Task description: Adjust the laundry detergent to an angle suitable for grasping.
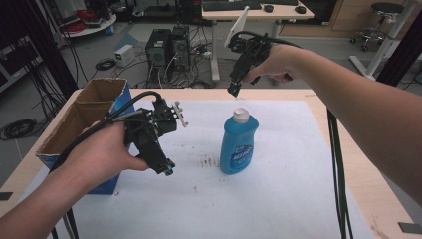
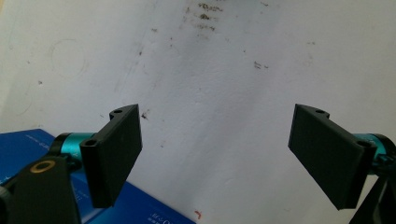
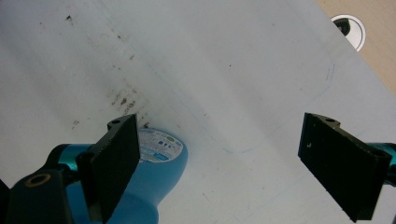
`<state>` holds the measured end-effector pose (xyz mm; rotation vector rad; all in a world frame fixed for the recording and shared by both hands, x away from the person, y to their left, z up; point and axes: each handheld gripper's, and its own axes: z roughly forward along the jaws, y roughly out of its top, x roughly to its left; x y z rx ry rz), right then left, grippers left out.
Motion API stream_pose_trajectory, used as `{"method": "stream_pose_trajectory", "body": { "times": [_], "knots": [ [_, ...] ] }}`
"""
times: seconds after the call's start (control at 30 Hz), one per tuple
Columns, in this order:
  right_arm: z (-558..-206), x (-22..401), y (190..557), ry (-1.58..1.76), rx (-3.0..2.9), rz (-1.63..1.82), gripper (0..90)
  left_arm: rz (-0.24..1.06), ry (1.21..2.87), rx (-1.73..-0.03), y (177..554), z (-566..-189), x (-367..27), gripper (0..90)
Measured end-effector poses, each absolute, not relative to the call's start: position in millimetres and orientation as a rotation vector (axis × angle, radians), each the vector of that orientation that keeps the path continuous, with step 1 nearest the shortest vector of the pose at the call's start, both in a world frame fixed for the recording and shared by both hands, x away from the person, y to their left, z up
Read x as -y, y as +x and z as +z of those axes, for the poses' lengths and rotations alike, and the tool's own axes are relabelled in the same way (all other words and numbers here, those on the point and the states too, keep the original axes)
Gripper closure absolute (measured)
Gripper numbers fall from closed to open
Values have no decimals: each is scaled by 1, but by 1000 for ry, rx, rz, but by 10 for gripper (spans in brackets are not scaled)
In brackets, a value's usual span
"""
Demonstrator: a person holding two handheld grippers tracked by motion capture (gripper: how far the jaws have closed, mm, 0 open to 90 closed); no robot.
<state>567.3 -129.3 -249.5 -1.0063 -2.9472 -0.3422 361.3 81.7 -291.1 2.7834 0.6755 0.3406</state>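
Observation:
A blue bottle (image 1: 239, 144) with a white cap stands upright on the white sheet near the table's middle. My right gripper (image 1: 234, 91) hangs above and just behind its cap, pointing down, jaws open and empty. From that gripper's own view the bottle (image 3: 156, 175) lies below the left jaw, and the open right gripper (image 3: 233, 163) has bare sheet between its jaws. My left gripper (image 1: 169, 169) is low over the sheet to the left of the bottle, apart from it. In its own view the left gripper (image 2: 217, 156) is wide open with nothing between the jaws.
An open cardboard box (image 1: 79, 119) with blue sides stands at the table's left edge, close beside my left hand; its blue side (image 2: 140, 207) shows under the left jaw. The white sheet (image 1: 278, 194) has dark smudges. A cable (image 1: 338, 164) trails down on the right.

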Motion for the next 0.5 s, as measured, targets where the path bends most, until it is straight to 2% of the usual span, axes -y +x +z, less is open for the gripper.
{"method": "stream_pose_trajectory", "body": {
  "times": [0.5],
  "knots": [
    [-246,132,567,-1001,2951,-360,125,341,2760,-676,361,-287,-81,175]
  ]
}}
